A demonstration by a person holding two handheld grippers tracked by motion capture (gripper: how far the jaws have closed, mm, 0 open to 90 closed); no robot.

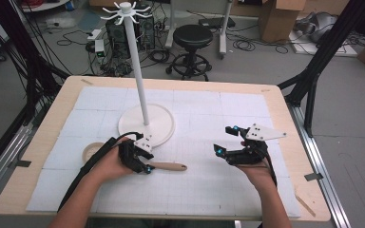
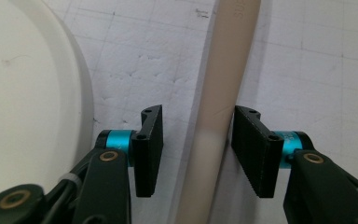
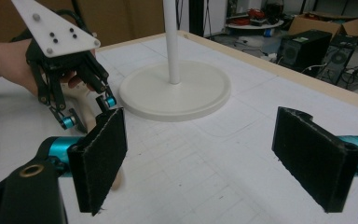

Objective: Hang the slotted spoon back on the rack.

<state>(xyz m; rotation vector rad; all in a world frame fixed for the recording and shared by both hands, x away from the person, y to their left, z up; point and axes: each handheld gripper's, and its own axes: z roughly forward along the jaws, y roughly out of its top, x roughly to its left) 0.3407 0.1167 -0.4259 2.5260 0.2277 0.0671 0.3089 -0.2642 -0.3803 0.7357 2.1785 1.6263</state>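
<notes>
The wooden utensil (image 1: 164, 166) lies flat on the near half of the bench (image 1: 285, 114), its pale, smooth, rounded handle pointing right and its round head (image 1: 91, 150) to the left of the person's left hand (image 1: 109, 164). The left gripper (image 1: 140, 159) sits over the handle. In the left gripper view, the handle (image 2: 214, 116) runs between the 2 black ribbed fingers (image 2: 149, 149): the right-side pad touches it, while a narrow gap remains at the left-side pad, so the fingers bracket the handle without yet pinching it. Faint lettering marks the handle's far end in that view.

The right gripper (image 1: 228, 140) is held above the bench to the right, well apart from the utensil. In the right gripper view, its 2 flat, rough-faced fingers (image 3: 102, 158) stand spread wide with nothing between them; the same view shows the left gripper (image 3: 86, 112) from the side, with its grey 3-cornered plate.

The bench has a light wood edge and a white gridded mat (image 1: 209, 190). Beyond the left gripper stands a white rack: a round disc base (image 1: 161, 121), a slim upright pole (image 1: 138, 71) and a crown of hooks (image 1: 126, 10).
</notes>
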